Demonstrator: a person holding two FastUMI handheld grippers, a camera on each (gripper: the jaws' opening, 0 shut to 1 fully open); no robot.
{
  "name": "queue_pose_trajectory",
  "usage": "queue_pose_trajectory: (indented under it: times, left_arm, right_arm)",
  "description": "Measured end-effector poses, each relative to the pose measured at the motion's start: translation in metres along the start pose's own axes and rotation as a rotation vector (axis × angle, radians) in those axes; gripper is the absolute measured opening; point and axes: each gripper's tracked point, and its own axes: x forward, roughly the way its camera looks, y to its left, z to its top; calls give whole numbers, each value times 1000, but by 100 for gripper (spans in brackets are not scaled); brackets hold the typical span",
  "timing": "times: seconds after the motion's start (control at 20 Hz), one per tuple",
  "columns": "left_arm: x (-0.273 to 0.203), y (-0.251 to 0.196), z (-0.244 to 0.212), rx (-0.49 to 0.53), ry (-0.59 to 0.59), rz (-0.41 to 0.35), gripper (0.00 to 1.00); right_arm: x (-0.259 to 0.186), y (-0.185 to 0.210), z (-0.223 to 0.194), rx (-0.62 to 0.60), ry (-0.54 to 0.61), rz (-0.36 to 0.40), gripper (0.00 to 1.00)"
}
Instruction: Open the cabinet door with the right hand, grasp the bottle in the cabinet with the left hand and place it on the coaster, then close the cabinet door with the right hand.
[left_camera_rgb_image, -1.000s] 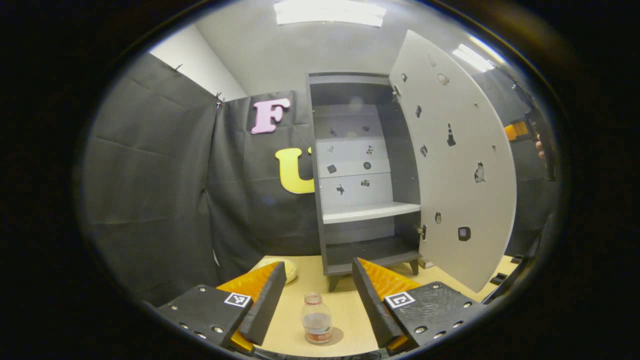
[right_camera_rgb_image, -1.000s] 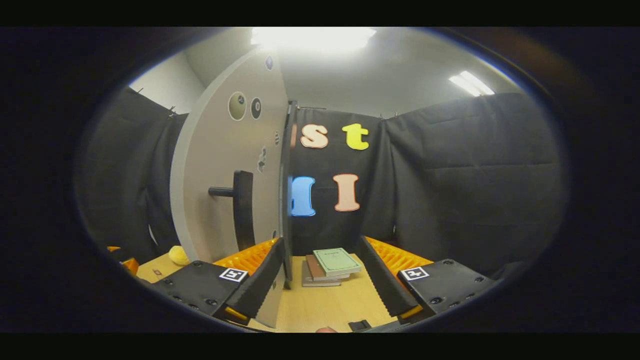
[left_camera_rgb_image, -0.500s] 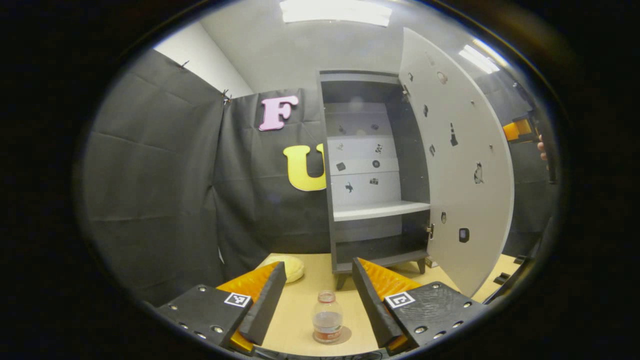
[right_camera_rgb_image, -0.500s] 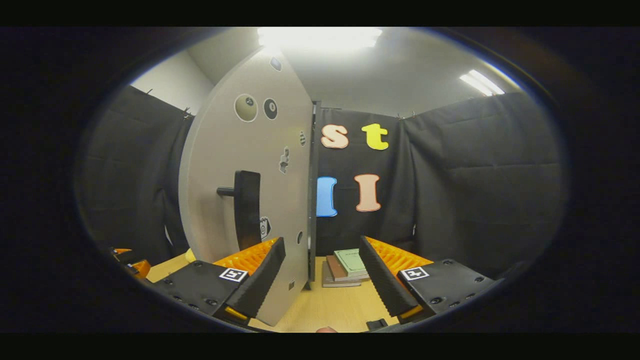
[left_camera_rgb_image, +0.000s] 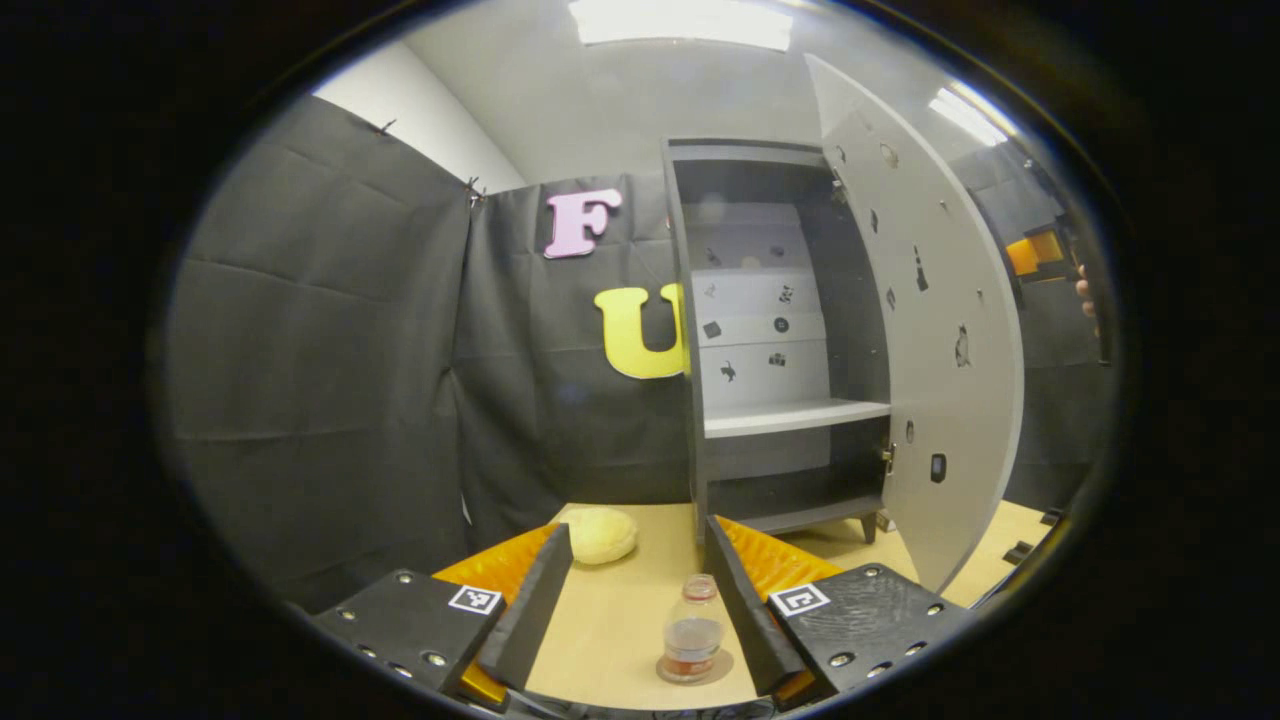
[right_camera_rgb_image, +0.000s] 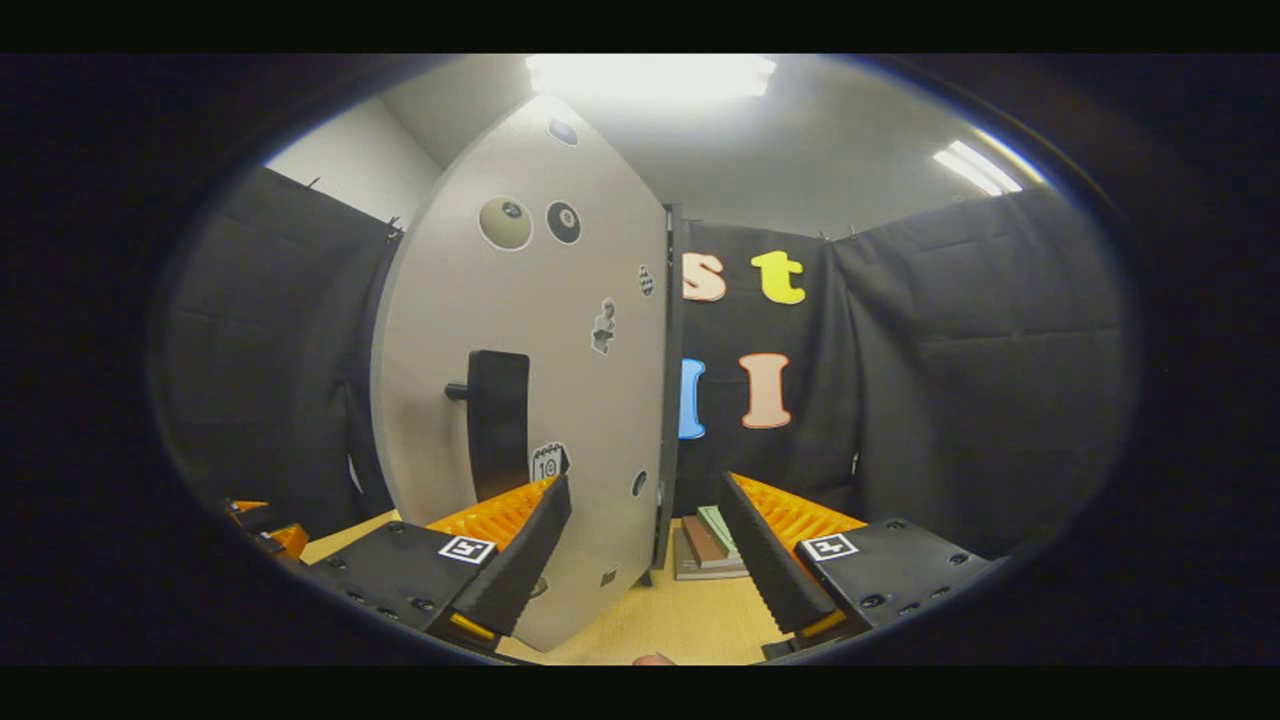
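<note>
I see the bottle (left_camera_rgb_image: 692, 640) standing on the coaster (left_camera_rgb_image: 722, 667), both grippers' fingers spread and empty; only closing the cabinet door (right_camera_rgb_image: 540, 400) remains.

Table (left_camera_rgb_image: 620, 630): pale wood-look top, smooth, low sheen. Bottle (left_camera_rgb_image: 692, 640): clear plastic, glossy, with a printed label band; stands on the coaster (left_camera_rgb_image: 722, 668), a thin flat matt disc, near the table's front edge. Cabinet (left_camera_rgb_image: 690, 330): dark matt frame and base; shelf (left_camera_rgb_image: 795, 417) and back panel pale, smooth, laminate-like. Cabinet door (right_camera_rgb_image: 560, 380): light grey board, smooth and matt, stuck over with small flat stickers; door handle (right_camera_rgb_image: 497, 410) black, matt, plastic-looking. Hinge (left_camera_rgb_image: 886, 458) at the door's lower inner edge: small, metallic glint. Yellow lump (left_camera_rgb_image: 598, 534) toward the table's back edge: soft, matt. Books (right_camera_rgb_image: 708, 545): paper covers, matt. Booth wall (left_camera_rgb_image: 320, 340): black cloth, creased, matt.
</note>
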Motion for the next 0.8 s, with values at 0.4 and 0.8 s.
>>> queue_pose_trajectory:
  times: [0.4,0.8]
  left_arm:
    - [-7,35,4,-11,-4,47,81]
    - [-18,80,2,-8,8,115,81]
  right_arm:
    - [20,51,5,43,-30,48,95]
    - [64,123,17,73,-76,125,95]
